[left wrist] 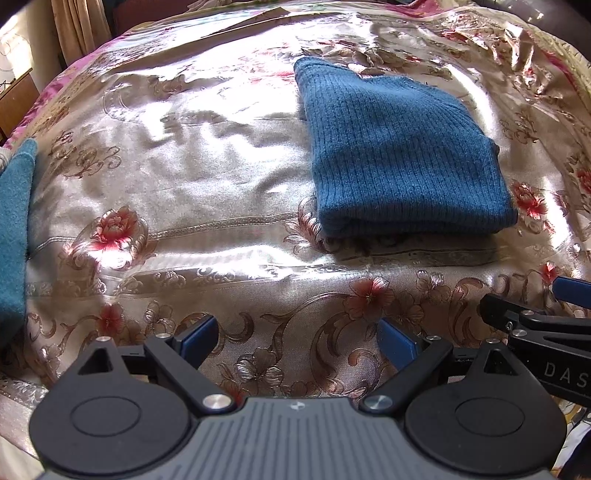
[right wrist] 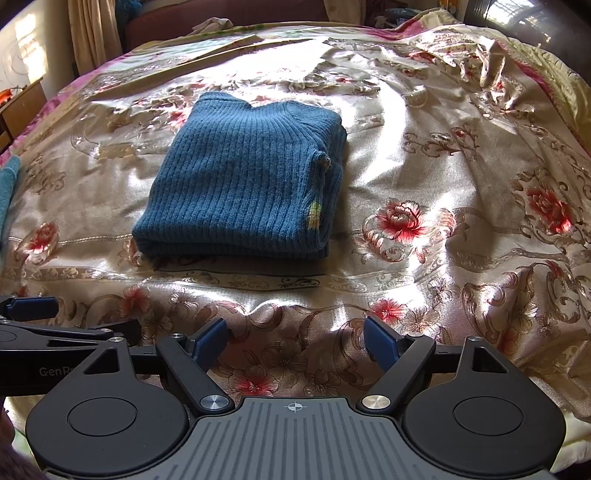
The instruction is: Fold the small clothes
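A blue ribbed knit sweater lies folded into a thick rectangle on the shiny floral bedspread. In the right wrist view the sweater sits left of centre, with a small yellow-green patch on its right edge. My left gripper is open and empty, low over the bedspread, short of the sweater's near edge. My right gripper is open and empty, also in front of the sweater. Each gripper shows at the edge of the other's view, the right one and the left one.
A second teal knit garment lies at the bed's left edge, also seen in the right wrist view. The bedspread is rumpled at the far right. Curtains and a wooden cabinet stand beyond the bed on the left.
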`<action>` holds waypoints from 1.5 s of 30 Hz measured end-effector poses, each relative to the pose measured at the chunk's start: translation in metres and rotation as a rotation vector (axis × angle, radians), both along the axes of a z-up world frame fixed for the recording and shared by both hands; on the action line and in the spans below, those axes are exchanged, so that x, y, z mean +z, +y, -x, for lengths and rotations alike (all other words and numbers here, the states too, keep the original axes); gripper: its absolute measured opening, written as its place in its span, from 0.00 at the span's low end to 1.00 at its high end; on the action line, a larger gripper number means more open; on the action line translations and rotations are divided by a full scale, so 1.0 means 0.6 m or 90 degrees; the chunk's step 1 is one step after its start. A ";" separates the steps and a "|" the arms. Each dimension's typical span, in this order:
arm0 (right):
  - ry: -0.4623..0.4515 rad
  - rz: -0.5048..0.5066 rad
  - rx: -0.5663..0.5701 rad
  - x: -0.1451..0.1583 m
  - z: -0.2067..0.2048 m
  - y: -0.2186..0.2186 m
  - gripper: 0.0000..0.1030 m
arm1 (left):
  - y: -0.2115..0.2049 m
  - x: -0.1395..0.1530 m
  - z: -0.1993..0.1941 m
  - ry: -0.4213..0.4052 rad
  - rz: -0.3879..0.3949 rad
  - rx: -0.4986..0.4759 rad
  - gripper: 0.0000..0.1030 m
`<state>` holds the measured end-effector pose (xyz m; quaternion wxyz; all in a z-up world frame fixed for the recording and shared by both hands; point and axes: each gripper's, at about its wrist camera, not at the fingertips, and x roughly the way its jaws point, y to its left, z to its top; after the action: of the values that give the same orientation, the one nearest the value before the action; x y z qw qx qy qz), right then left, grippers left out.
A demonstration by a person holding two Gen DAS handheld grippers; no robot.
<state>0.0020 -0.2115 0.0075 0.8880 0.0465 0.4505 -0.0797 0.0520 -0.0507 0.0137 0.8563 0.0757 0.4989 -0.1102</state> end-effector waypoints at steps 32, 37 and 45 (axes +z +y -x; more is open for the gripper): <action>0.001 0.002 0.000 -0.002 0.004 -0.001 0.81 | 0.000 0.001 0.003 0.000 0.003 -0.001 0.94; 0.001 0.002 -0.001 -0.001 0.003 -0.001 0.81 | 0.002 -0.003 0.003 0.009 0.010 0.003 0.94; 0.000 0.000 0.000 -0.002 0.005 -0.001 0.81 | 0.005 -0.008 0.002 0.022 0.020 0.011 0.94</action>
<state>-0.0012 -0.2121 0.0062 0.8878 0.0464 0.4508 -0.0798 0.0505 -0.0478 0.0092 0.8497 0.0563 0.5122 -0.1116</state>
